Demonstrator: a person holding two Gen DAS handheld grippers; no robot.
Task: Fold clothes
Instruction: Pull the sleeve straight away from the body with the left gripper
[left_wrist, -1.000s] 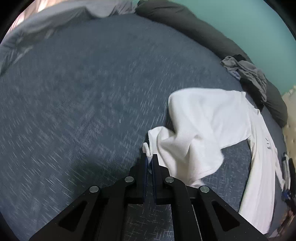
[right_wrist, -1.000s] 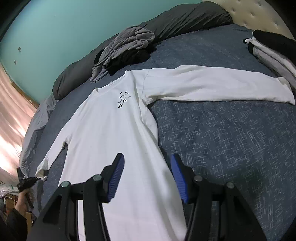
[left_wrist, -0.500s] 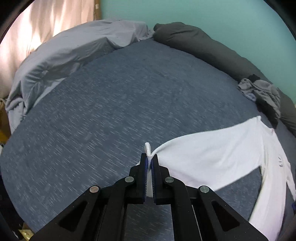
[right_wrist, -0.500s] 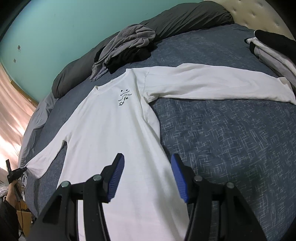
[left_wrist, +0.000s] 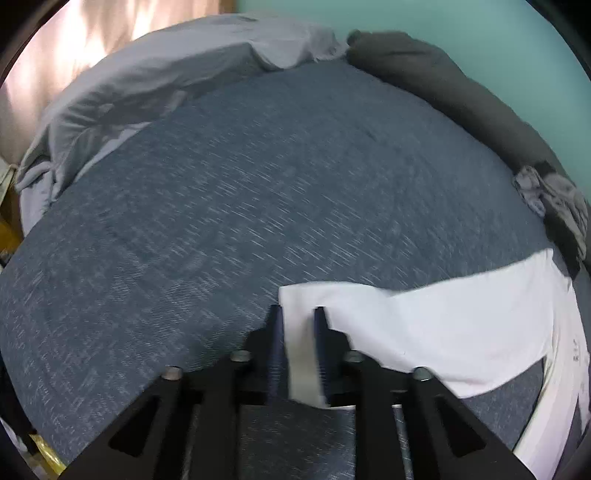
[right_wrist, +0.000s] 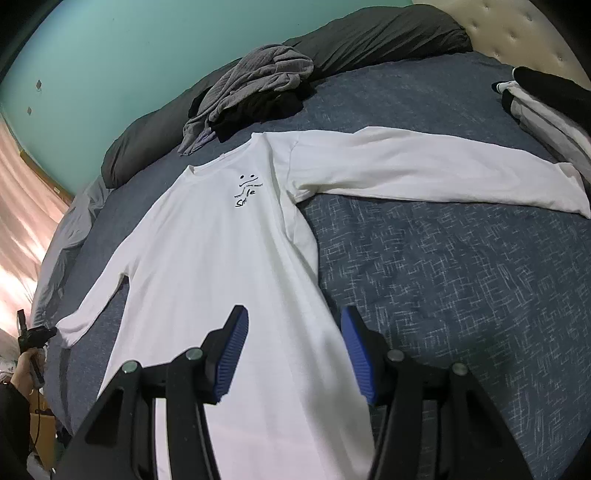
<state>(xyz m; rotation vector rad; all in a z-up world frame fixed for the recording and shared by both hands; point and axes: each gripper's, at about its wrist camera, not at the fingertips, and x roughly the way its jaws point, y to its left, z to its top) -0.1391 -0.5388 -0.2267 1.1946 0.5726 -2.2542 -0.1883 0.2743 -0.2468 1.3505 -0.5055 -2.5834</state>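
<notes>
Bedroom in a home. Big bed w/ dark blue patterned cover (right_wrist: 461, 266) fills both views; cream tufted headboard (right_wrist: 524, 33) at the far corner. Long dark grey pillow (right_wrist: 376, 37) runs along the teal wall (right_wrist: 129, 48), light grey duvet (left_wrist: 122, 96) bunched at the bed's edge, pinkish curtain (right_wrist: 22, 206) beside it. Laundry about: white long-sleeve shirt (right_wrist: 207, 251) spread flat, crumpled grey clothes (right_wrist: 258, 74) by the pillow, folded stack (right_wrist: 543, 107) near the headboard.
</notes>
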